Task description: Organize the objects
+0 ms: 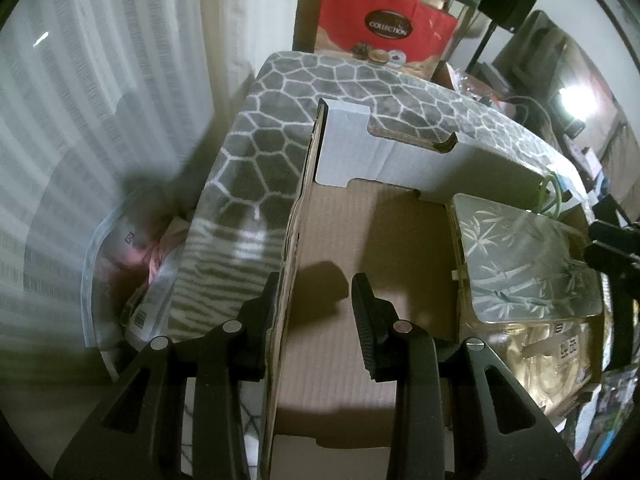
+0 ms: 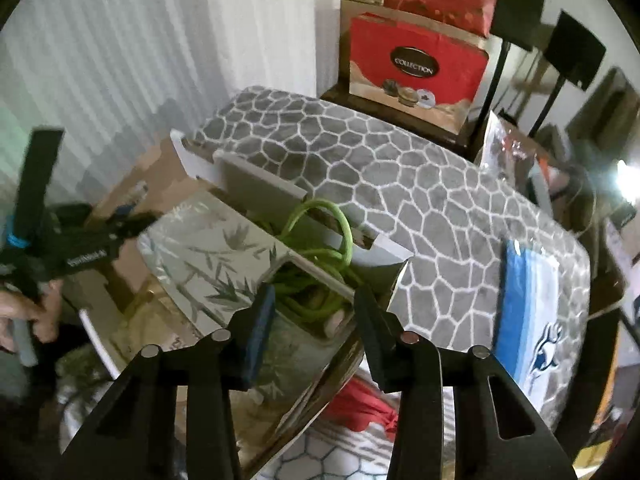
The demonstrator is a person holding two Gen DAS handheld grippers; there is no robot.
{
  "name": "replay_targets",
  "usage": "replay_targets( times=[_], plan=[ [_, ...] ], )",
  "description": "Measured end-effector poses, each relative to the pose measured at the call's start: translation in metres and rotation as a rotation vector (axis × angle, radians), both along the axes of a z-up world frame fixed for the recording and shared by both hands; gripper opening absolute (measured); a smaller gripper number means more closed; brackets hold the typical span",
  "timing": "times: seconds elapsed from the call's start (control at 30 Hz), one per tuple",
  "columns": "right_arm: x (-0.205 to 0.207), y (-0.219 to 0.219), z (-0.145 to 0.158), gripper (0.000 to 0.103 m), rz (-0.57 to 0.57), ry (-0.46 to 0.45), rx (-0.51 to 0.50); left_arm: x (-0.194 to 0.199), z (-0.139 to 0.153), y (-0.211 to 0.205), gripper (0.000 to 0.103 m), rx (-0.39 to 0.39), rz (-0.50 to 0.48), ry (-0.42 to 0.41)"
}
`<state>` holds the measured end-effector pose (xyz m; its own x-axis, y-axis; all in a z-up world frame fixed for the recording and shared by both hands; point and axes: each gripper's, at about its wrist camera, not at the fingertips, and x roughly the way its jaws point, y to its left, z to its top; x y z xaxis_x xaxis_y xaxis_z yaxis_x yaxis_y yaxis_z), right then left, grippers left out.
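A large cardboard box (image 1: 360, 280) sits open on a bed covered by a grey blanket with a white cell pattern (image 2: 420, 184). Judging from the task, the step in hand is packing loose things into this box while it is held steady.

The left hand-held gripper (image 1: 316, 304) straddles the box's upright side wall (image 1: 296, 240). That wall runs up against the gripper's left finger, while the right finger stands apart over the bare box floor, so the jaws look narrowed but not clamped. To do the step well, this gripper should stay where it is and brace the wall, so the box does not slide on the soft blanket.

Ahead and to the right of it, inside the box, lies a flat packet printed with bamboo leaves (image 1: 528, 256).

The right hand-held gripper (image 2: 314, 304) hovers with jaws parted and nothing between them. Directly ahead of its fingertips is a coiled green cord (image 2: 320, 264) in the box's far corner, beside the bamboo packet. My judgement is that the cord has been placed there. This gripper should lift straight clear, so a finger does not snag a loop.

The right wrist view alone shows the cord's full coil, a blue and white packet (image 2: 528, 312) lying on the blanket to the gripper's right, and the person's hand (image 2: 28, 316) on the other gripper. The left wrist view alone shows the empty box floor and a clear plastic bag (image 1: 132, 264) beyond the box wall, to the gripper's left. Both show a red gift box (image 2: 416, 68) far ahead.
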<state>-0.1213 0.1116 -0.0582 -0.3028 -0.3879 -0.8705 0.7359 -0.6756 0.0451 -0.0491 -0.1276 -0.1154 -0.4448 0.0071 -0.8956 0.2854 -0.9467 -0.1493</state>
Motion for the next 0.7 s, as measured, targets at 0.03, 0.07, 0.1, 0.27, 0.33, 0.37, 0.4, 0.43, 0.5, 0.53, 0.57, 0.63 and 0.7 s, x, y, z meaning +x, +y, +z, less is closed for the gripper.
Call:
replay_targets(
  times=[0.03, 0.07, 0.1, 0.27, 0.33, 0.37, 0.4, 0.43, 0.5, 0.53, 0.57, 0.63, 0.7],
  plan=[
    [0.001, 0.002, 0.003, 0.042, -0.001, -0.003, -0.015, 0.000, 0.000, 0.000, 0.031, -0.002, 0.000, -0.001],
    [0.002, 0.003, 0.007, 0.042, 0.000, -0.005, -0.030, 0.000, 0.000, 0.000, 0.031, -0.002, 0.000, 0.000],
    [0.005, 0.004, 0.011, 0.042, 0.009, -0.009, -0.048, 0.000, 0.000, 0.000, 0.031, -0.002, -0.001, -0.001],
    [0.028, -0.005, 0.017, 0.043, 0.118, -0.004, -0.046, 0.000, 0.000, 0.000, 0.031, 0.001, 0.000, 0.001],
    [0.038, -0.013, 0.012, 0.044, 0.157, 0.022, -0.007, 0.000, 0.000, 0.000, 0.031, 0.000, 0.000, 0.001],
    [0.042, -0.016, 0.010, 0.044, 0.174, 0.025, 0.005, 0.000, 0.000, 0.000, 0.031, -0.001, 0.001, 0.001],
    [0.046, -0.019, 0.007, 0.044, 0.194, 0.026, 0.015, 0.000, 0.000, 0.000, 0.031, -0.001, 0.000, 0.000],
    [0.048, -0.021, 0.004, 0.045, 0.205, 0.031, 0.025, 0.000, 0.000, -0.001, 0.031, -0.001, 0.000, 0.000],
    [0.052, -0.026, -0.002, 0.047, 0.226, 0.048, 0.052, 0.000, 0.000, -0.001, 0.031, 0.000, -0.001, -0.001],
    [0.052, -0.028, -0.005, 0.047, 0.228, 0.059, 0.068, 0.000, 0.000, -0.001, 0.031, 0.001, -0.001, 0.000],
    [0.051, -0.029, -0.008, 0.049, 0.223, 0.078, 0.087, 0.000, 0.000, -0.001, 0.031, 0.004, -0.001, 0.000],
    [0.047, -0.029, -0.012, 0.051, 0.208, 0.086, 0.097, 0.000, 0.000, -0.002, 0.031, 0.005, -0.002, 0.000],
    [0.041, -0.026, -0.011, 0.051, 0.185, 0.076, 0.091, 0.000, 0.000, -0.003, 0.031, 0.005, -0.002, 0.001]
  ],
)
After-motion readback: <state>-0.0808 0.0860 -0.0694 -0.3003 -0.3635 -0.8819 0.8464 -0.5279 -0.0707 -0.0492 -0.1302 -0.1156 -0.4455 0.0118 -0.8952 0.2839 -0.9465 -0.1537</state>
